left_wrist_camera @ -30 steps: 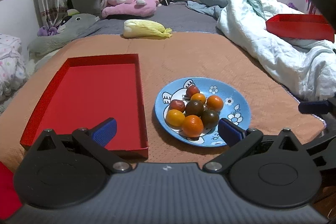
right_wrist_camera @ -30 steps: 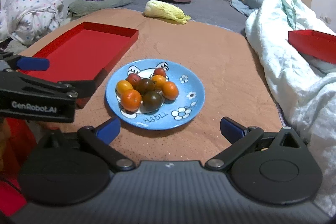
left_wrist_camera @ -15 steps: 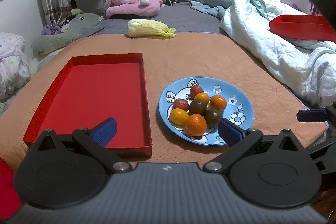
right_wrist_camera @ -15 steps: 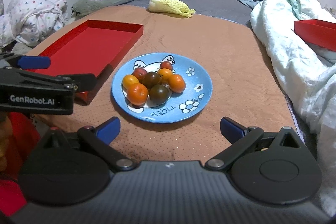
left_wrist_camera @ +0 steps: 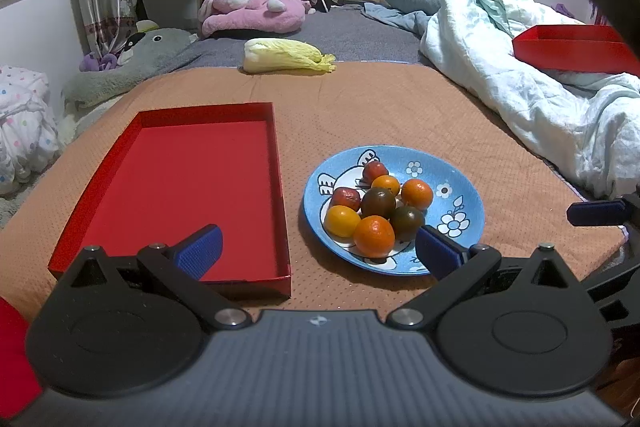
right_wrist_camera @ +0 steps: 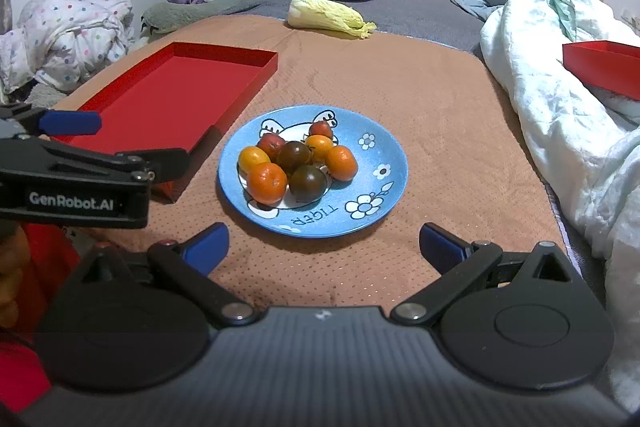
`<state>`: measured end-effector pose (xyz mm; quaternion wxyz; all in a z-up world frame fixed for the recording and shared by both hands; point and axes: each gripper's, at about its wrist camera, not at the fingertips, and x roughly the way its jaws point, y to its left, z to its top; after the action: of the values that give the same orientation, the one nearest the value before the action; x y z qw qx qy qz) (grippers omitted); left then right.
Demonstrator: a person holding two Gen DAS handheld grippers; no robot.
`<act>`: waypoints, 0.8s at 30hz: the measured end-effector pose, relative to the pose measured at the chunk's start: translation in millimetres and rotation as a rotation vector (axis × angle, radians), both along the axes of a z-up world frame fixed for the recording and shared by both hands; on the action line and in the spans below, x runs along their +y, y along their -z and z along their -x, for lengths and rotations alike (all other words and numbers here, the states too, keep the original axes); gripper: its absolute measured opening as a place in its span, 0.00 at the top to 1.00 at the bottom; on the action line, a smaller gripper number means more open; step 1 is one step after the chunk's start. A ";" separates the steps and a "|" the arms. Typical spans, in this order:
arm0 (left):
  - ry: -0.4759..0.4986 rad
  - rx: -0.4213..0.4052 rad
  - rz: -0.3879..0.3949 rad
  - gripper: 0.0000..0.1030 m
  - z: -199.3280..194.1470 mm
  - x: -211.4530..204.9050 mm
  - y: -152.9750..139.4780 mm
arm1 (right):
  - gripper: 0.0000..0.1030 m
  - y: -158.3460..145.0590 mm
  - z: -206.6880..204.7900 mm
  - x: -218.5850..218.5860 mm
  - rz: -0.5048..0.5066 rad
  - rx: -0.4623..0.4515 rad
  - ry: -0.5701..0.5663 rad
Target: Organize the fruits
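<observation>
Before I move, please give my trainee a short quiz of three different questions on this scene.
1. True or false: the red tray holds fruit.
2. How many fruits lie on the plate?
3. Which tool is shut: A left, B right, C neither?

Key: 1 false; 2 seven; 3 C.

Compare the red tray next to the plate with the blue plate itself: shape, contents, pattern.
The red tray is rectangular with straight upright walls; the blue plate is round and shallow. The red tray holds nothing; the blue plate carries a cluster of small orange, red and dark fruits. The red tray is plain; the blue plate has a cartoon and flowers printed on it. Both rest flat, side by side, on the orange cloth.
</observation>
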<state>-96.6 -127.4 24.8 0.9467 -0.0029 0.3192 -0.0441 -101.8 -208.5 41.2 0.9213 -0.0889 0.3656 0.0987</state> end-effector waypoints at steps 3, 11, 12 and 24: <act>-0.001 0.001 0.000 0.00 -0.1 0.0 -0.1 | 0.00 -2.5 -0.3 -0.8 -0.003 -0.002 0.001; -0.002 0.000 -0.002 0.00 0.5 0.3 0.1 | 0.00 -3.3 -0.8 -1.0 -0.002 -0.004 0.000; -0.002 0.001 -0.002 0.00 0.4 0.5 0.2 | 0.00 -3.4 -1.0 -0.9 -0.002 -0.004 0.000; -0.001 0.000 -0.003 0.00 0.3 0.4 0.3 | 0.00 0.2 0.3 -0.1 -0.004 0.003 -0.002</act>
<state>-96.9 -127.0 24.5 0.9467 -0.0017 0.3192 -0.0434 -102.1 -208.6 41.0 0.9208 -0.0870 0.3668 0.1004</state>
